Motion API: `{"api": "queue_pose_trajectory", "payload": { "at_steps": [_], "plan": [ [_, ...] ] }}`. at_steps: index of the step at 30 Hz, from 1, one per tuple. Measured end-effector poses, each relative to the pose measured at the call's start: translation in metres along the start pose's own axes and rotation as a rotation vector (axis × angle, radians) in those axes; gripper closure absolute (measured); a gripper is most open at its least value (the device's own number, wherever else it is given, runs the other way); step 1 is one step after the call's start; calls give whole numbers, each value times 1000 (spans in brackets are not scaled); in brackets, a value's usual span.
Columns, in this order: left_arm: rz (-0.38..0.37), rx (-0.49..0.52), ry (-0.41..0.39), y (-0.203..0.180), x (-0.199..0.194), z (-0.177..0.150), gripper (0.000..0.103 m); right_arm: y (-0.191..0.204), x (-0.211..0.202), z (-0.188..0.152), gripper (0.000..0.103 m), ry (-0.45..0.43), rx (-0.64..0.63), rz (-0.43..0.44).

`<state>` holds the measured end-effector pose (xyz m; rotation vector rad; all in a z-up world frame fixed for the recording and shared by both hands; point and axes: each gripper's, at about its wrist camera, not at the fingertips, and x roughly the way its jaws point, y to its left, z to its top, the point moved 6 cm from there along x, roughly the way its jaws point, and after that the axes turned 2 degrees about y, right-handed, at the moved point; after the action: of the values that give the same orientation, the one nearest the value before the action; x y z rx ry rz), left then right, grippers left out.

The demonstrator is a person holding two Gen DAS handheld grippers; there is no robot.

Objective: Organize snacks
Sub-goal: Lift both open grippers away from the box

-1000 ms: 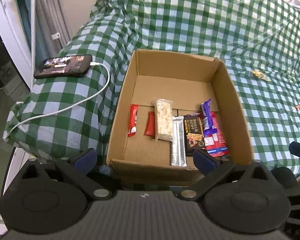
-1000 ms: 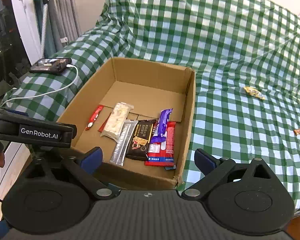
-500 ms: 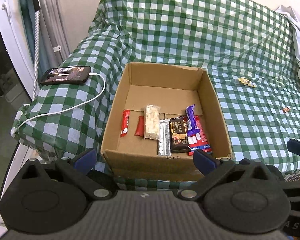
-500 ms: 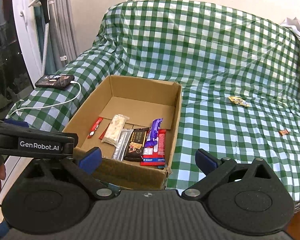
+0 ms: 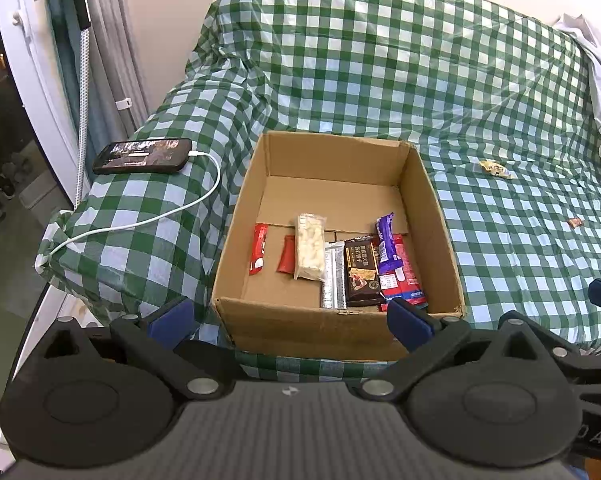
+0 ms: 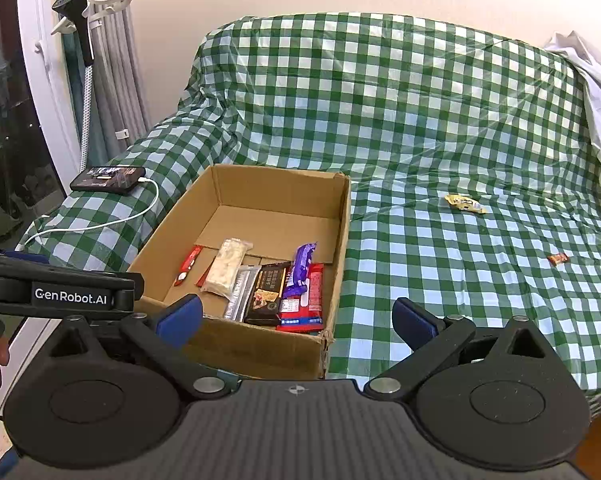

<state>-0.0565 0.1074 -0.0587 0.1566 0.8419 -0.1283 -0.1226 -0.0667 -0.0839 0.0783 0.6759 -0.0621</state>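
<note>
A: Where does the cardboard box (image 5: 336, 322) sit, and how much room is around it?

B: On the green-and-white checked cloth (image 6: 440, 112), near the front edge where the cloth drops off. Its left wall is close to a raised, cloth-covered side; to its right the cloth lies broad and flat. The far half of the box floor is bare.

A: And the snacks?

B: They lie side by side in the near half of the box: a thin red stick (image 5: 258, 248), a pale see-through bag of nuggets (image 5: 310, 252), a silver bar (image 5: 333, 276), a dark bar (image 5: 362, 270) with print too small to read, and a purple wrapper (image 5: 387, 244) lying on a red packet (image 6: 310, 300). Two remain out on the cloth, well apart from the box: a yellow crinkled wrapper (image 6: 464, 203) and a small orange candy (image 6: 557, 258).

A: The grippers?

B: The left gripper (image 5: 290, 318) has its blue-tipped fingers spread wide and holds nothing, low in front of the box. The right gripper (image 6: 296, 316) is also spread wide and empty, in front of the box's near right corner. In the right view the left tool's side reads "GenRobot.AI".

A: Anything else?

B: A black phone (image 5: 142, 155) with a white cable (image 5: 148, 222) lies on the raised side, left of the box.
</note>
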Motion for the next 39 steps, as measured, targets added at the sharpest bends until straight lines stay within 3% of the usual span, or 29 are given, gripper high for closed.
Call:
{"api": "queue_pose_trajectory", "payload": {
  "at_steps": [22,30,39],
  "plan": [
    [-10,16,13,-8,4,2,0,-2,-1,-1,2,1,4,-6],
    [-11,47,34,-27,13,9,0,-22,3,-2,2,-1,37,-13],
    [-7,136,76,-68,29,18,0,-66,21,-10,2,25,158,-21]
  ]
}}
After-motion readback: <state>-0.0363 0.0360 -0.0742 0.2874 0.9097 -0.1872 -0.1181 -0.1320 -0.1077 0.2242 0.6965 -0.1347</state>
